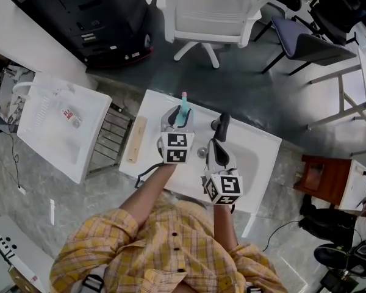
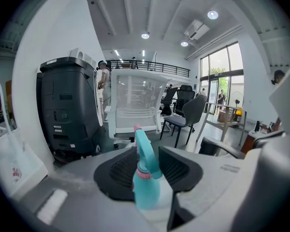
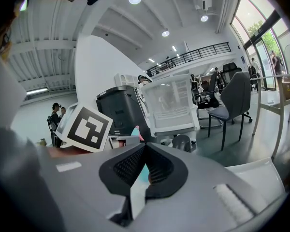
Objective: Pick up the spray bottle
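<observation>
The spray bottle (image 2: 146, 178) stands upright near the far edge of the white bench (image 1: 259, 157), between the jaws of the left gripper (image 1: 177, 118); those jaws stand wide apart, pads not pressing it; the right gripper (image 3: 145, 150), jaws together and empty, hovers just beside, over the bench's middle; bare floor (image 1: 244, 84) lies beyond the far edge, before a white chair (image 1: 210, 8); in the head view the left gripper hides the bottle's base.

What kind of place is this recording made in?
Probably an open office or workshop hall: a white office chair, a white desk, a large black machine, and a railed upper gallery beside tall windows.
</observation>
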The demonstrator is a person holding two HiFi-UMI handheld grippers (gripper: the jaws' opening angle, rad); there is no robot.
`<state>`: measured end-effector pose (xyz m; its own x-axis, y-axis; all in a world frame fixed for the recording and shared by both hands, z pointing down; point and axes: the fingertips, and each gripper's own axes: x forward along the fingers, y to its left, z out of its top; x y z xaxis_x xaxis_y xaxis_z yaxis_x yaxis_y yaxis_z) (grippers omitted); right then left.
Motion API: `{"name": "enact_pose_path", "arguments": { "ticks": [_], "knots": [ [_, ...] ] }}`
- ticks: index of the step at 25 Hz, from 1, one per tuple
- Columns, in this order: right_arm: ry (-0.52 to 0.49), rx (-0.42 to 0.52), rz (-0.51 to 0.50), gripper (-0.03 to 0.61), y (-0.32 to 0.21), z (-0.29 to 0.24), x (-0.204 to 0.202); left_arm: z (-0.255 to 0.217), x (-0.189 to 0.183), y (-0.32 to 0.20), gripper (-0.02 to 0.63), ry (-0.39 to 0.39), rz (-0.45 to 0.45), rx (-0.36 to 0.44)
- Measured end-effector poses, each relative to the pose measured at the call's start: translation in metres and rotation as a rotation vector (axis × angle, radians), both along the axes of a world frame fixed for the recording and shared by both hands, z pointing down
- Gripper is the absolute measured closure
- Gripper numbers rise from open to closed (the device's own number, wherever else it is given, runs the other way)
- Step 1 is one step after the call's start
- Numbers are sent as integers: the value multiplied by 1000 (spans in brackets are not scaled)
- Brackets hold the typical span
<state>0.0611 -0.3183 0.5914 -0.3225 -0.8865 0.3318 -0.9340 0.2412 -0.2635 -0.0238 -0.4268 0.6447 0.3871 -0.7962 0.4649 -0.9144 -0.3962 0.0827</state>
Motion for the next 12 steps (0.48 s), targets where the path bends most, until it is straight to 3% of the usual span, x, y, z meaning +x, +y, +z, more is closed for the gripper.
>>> {"name": "enact_pose_path", "arguments": {
  "ticks": [12],
  "knots": [
    [-6, -7, 19, 580, 1, 3, 8, 19, -4, -4, 503, -25, -44, -47]
  ]
}}
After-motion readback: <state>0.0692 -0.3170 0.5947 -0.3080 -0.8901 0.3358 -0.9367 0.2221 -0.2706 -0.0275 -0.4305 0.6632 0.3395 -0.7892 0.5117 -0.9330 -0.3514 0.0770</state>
